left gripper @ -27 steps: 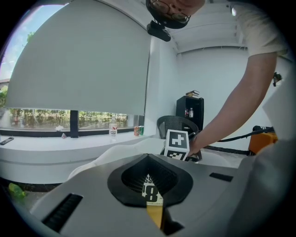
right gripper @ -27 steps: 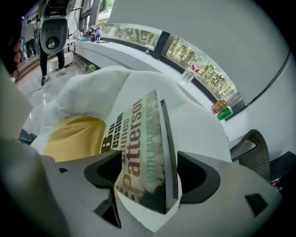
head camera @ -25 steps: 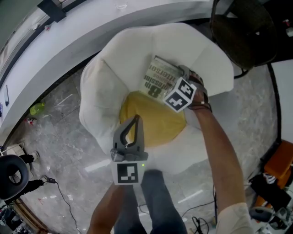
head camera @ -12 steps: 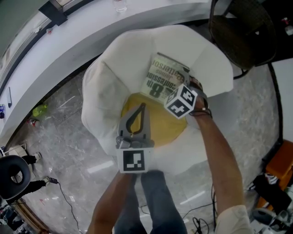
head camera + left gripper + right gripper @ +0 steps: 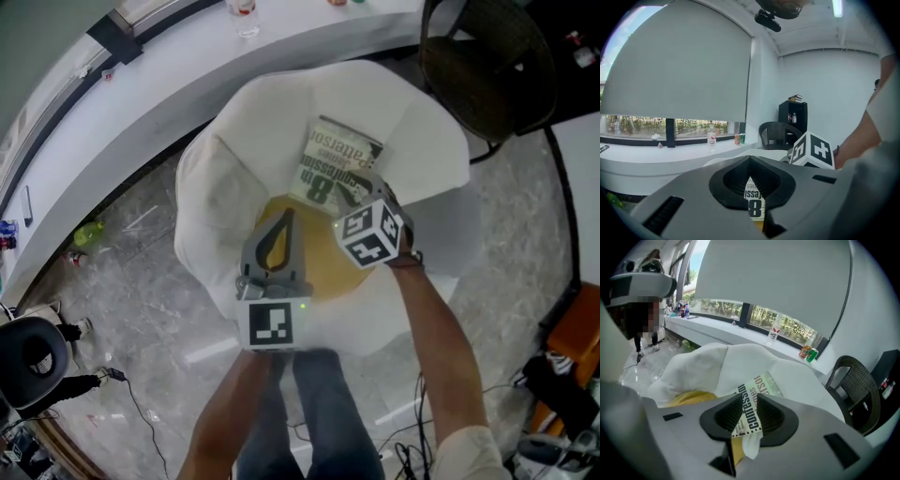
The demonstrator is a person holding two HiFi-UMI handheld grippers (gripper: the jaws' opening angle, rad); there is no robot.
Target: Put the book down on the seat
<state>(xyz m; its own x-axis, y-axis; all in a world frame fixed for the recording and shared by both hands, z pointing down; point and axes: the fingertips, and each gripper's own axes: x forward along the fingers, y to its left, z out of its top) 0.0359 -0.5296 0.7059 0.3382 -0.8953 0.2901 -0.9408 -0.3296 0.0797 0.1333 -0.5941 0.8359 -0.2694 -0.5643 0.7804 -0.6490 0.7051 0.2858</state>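
The book, pale green with big black lettering, lies tilted against the back of the white armchair, just above the yellow seat cushion. It also shows past the jaws as the book and the book. My right gripper hovers at the book's lower right corner; its jaws are closing, still slightly apart, and do not press the cover. The right gripper shows a narrow gap. My left gripper hangs over the cushion, tips together, holding nothing, as does the left gripper.
A curved white counter wraps behind the armchair, with a bottle on it. A black wicker chair stands at the back right. My legs are in front of the seat. A person stands at the far left.
My right gripper has drawn back from the book toward me and its jaws have narrowed. The book stays against the chair back. My left gripper has shifted slightly right over the cushion.
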